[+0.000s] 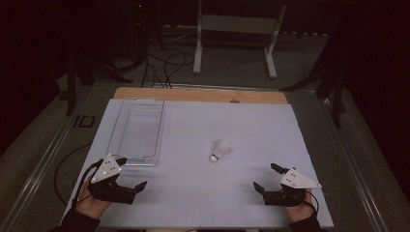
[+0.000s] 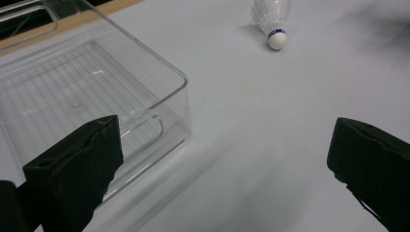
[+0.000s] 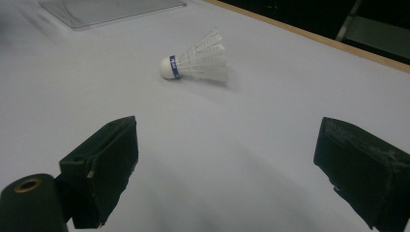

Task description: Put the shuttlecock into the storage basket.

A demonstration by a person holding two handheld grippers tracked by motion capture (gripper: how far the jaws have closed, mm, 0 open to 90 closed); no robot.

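shuttlecock: [image 1: 219, 151] lies on its side on the white tabletop [image 1: 241, 193], about mid-width, a bit toward the near edge; cork end points to the near edge, feathers to the far edge; blue band round the cork; nothing touches it.
clear bin: [image 1: 137, 129] transparent plastic, empty, on the left half of the tabletop, long side running near-to-far; well apart from the shuttlecock, to its left; its near wall sits just beyond the left gripper.
right gripper: [image 1: 265, 176] held low near the near-right corner of the tabletop, jaws spread wide, nothing between them; in the right gripper view the shuttlecock sits ahead, roughly between the two jaw lines but far off.
left gripper: [image 1: 129, 173] near the near-left corner, jaws spread wide, holding nothing; left gripper view has the bin's near corner just by one jaw and the shuttlecock far ahead.
hands: one hand on each gripper, coming in over the near edge.
step in hand: looks like the start, both grippers parked and ready, pick not yet begun; likely job is shuttlecock into the bin.
next move: probably the right gripper, which is aimed at it, reaches forward, drops low, closes on the cork end or lightly across the feather skirt; light grip, feathers crush easily and the thing can roll.
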